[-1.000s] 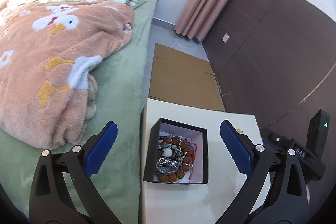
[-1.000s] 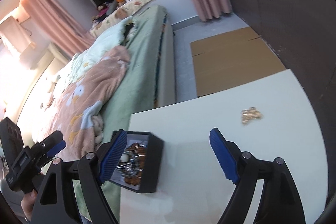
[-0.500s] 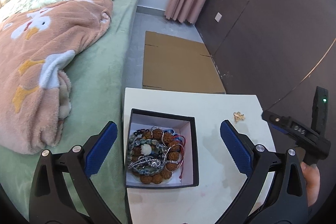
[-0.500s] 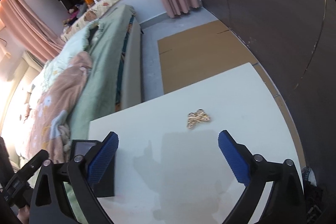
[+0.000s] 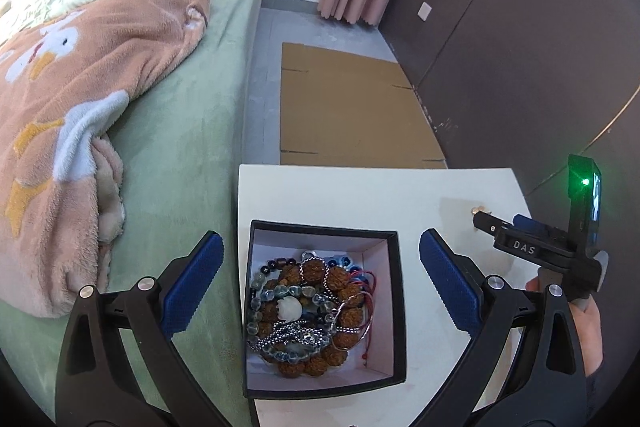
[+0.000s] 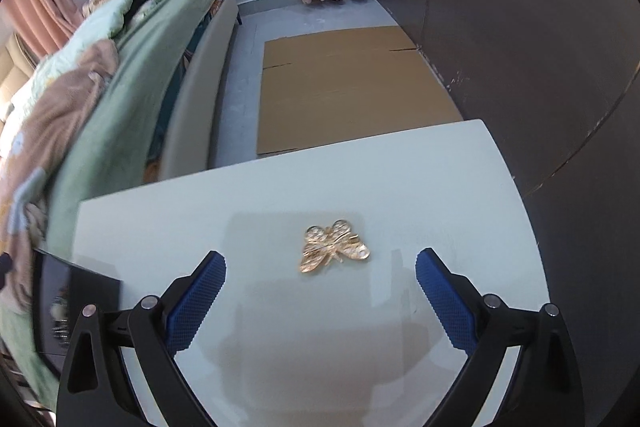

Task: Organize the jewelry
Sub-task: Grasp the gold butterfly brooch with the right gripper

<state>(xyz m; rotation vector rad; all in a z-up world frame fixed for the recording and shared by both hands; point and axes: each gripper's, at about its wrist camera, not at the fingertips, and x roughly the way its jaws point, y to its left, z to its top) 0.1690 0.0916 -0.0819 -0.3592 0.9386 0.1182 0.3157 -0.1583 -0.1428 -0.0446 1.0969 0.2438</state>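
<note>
Spread wide, the right gripper (image 6: pixel 320 287) holds its blue-padded fingers (image 6: pixel 196 297) apart above the white table (image 6: pixel 256 211), gripping nothing. Just ahead of them, centred on the gap, a gold butterfly brooch (image 6: pixel 334 246) lies flat on the tabletop. Likewise spread and empty, the left gripper (image 5: pixel 320 289) straddles an open black box (image 5: pixel 394 311), which sits on the table left of the brooch, near the table's left edge. Inside the box lies a tangle of beaded bracelets and chains (image 5: pixel 310 311). Beyond the table, flattened cardboard (image 6: pixel 344 87) lies on the floor beside a green bed (image 5: pixel 180 131).
</note>
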